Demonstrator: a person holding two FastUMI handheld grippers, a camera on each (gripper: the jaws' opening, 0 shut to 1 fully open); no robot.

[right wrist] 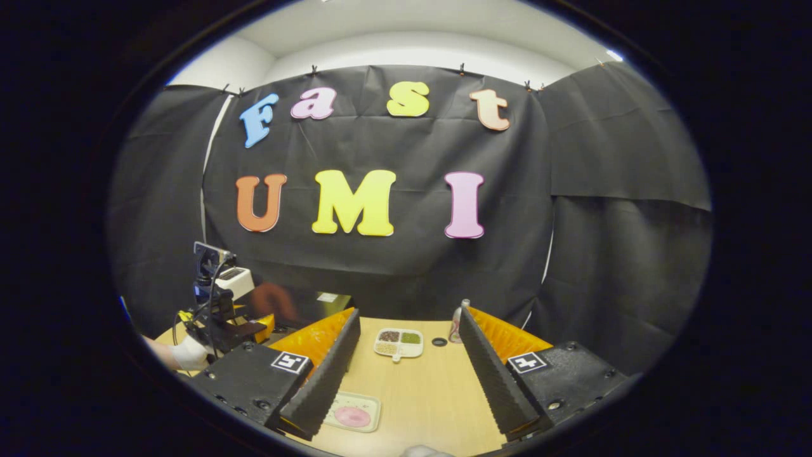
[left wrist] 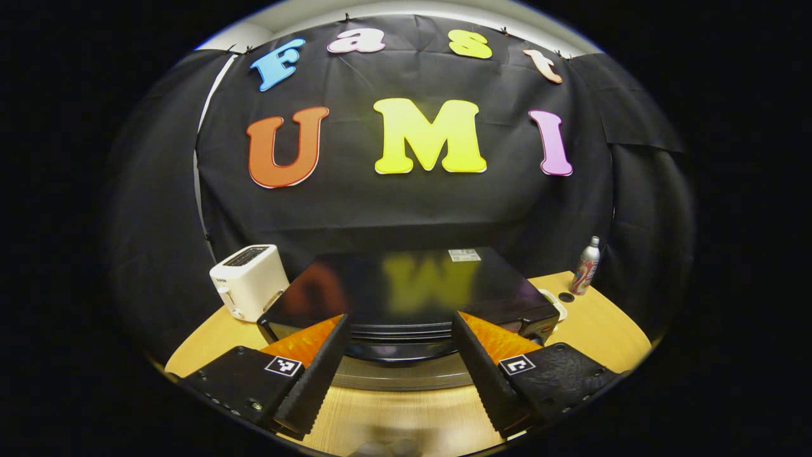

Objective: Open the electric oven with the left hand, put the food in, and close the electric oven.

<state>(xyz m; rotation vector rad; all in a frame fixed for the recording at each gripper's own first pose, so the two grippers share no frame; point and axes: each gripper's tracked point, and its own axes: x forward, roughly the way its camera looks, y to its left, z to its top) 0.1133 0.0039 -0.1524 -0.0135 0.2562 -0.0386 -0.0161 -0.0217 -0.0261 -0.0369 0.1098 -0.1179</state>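
Glossy black electric oven sits directly ahead of the left gripper, handle running crosswise. Both grippers gape, empty. Right gripper hovers above the pink food tray.

Toaster left of oven, bottle rt.

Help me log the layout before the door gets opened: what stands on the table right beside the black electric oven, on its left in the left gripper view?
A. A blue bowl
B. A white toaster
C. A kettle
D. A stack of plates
B: a white toaster stands on the wooden table next to the electric oven.
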